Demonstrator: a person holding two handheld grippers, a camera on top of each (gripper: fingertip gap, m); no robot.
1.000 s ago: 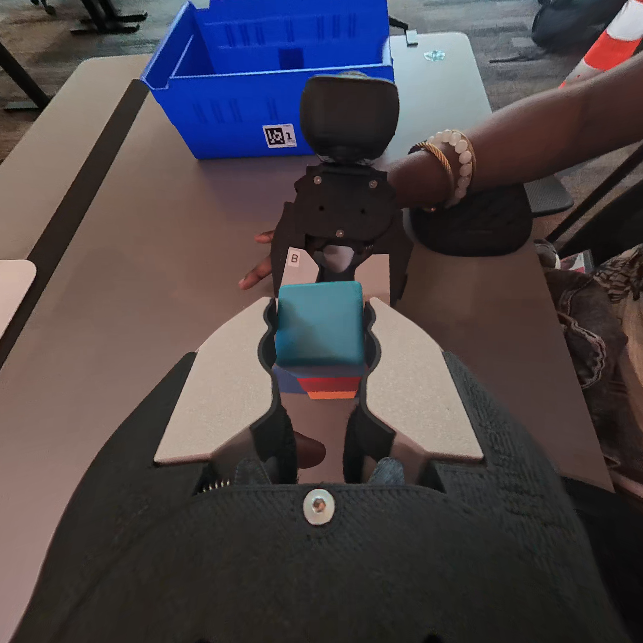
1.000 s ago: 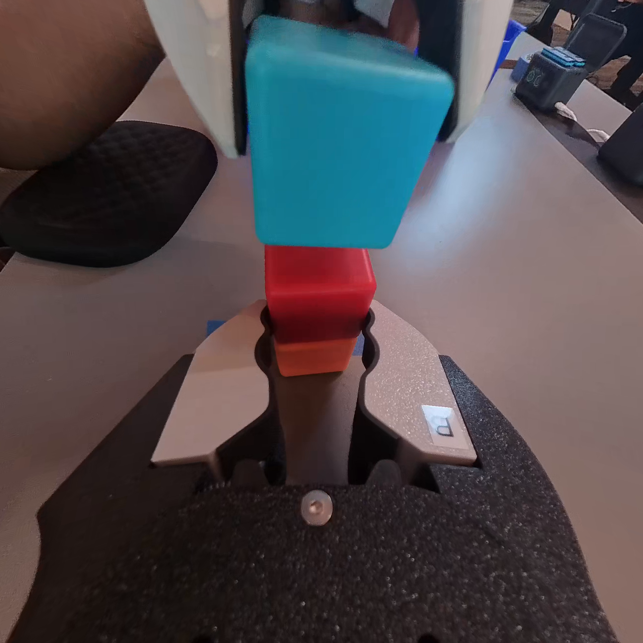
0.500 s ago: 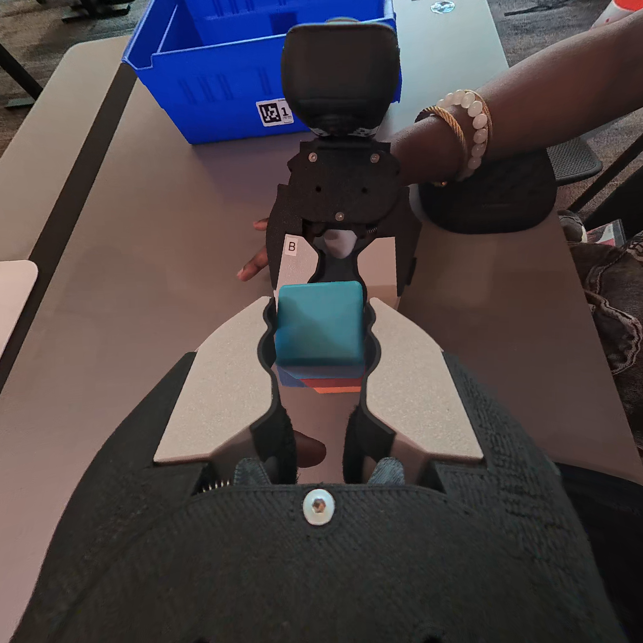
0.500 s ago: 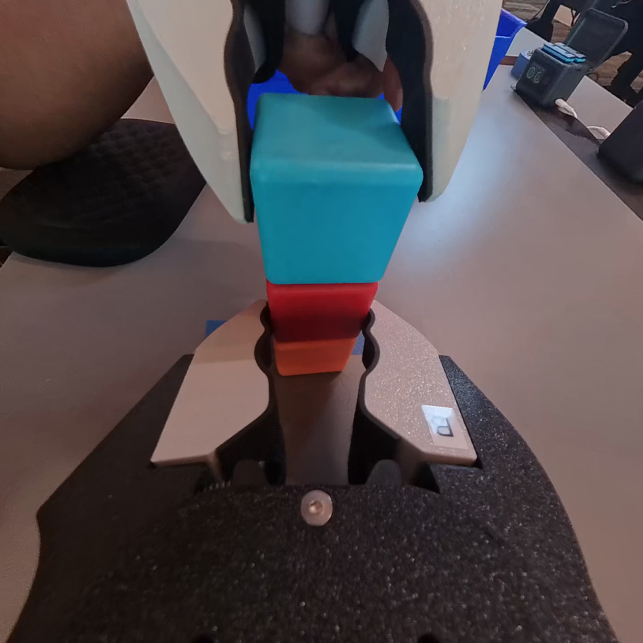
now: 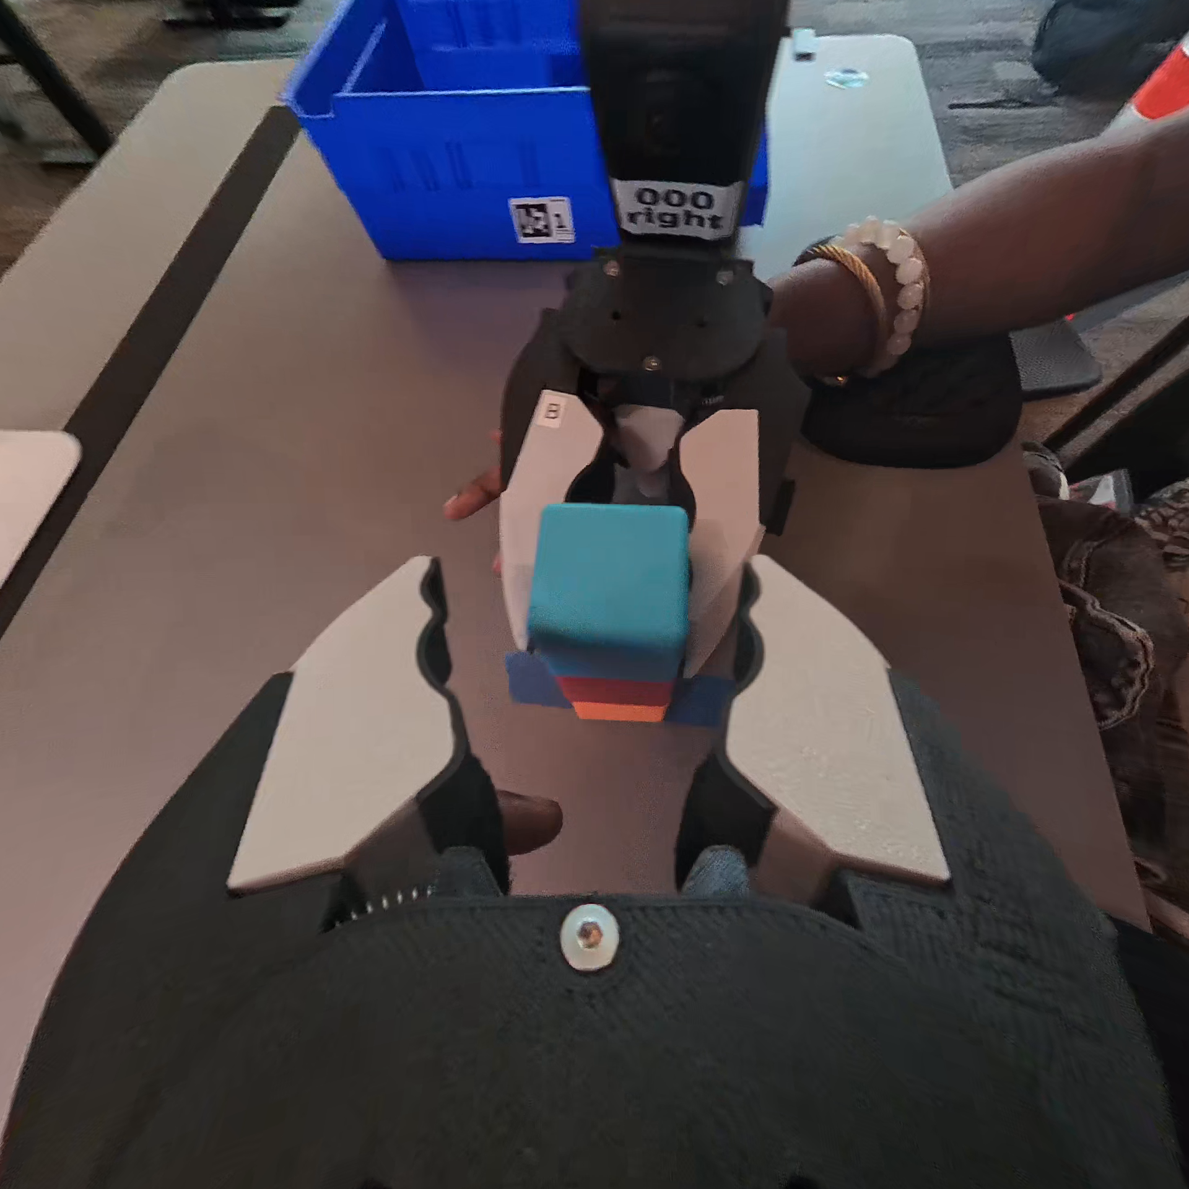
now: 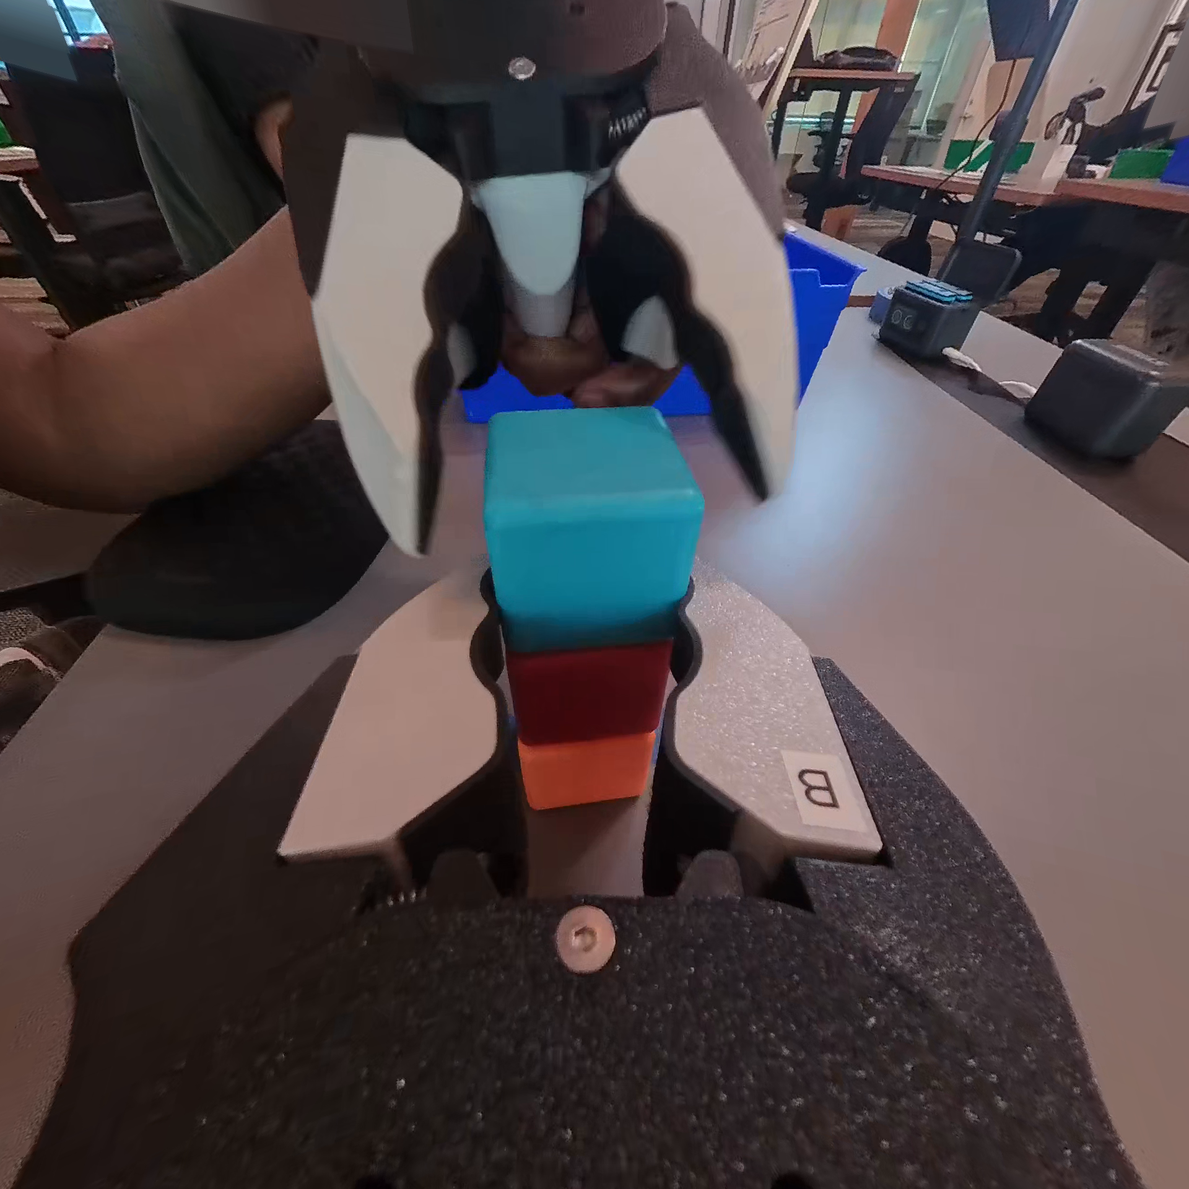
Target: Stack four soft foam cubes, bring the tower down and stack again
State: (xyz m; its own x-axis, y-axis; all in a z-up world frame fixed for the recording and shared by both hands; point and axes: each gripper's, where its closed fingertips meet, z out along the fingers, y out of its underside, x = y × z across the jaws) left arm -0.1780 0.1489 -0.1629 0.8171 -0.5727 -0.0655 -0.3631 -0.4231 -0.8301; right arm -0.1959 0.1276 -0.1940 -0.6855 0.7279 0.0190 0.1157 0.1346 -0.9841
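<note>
A tower of three foam cubes stands on the grey table: a teal cube [image 5: 608, 579] [image 6: 589, 515] on a red cube [image 5: 614, 690] [image 6: 589, 695] on an orange cube [image 5: 617, 712] [image 6: 582, 772]. My left gripper [image 5: 589, 579] is open, its fingers wide on either side of the teal cube and clear of it; it also hangs over the tower in the right wrist view [image 6: 592, 515]. My right gripper [image 6: 589, 617] is shut on the tower at the red cube, from the opposite side. In the left wrist view its white fingers [image 5: 515, 579] flank the teal cube.
A blue bin [image 5: 463, 161] stands at the table's far side. Blue tape marks [image 5: 531, 679] lie under the tower. A black padded rest [image 5: 913, 418] sits at the table's right edge under a person's arm with bracelets [image 5: 888, 296]. Two dark boxes [image 6: 1119, 405] stand to the right.
My left gripper lowered the teal cube onto the red cube, let it go, opened wide and drew back. My right gripper kept its hold on the tower.
</note>
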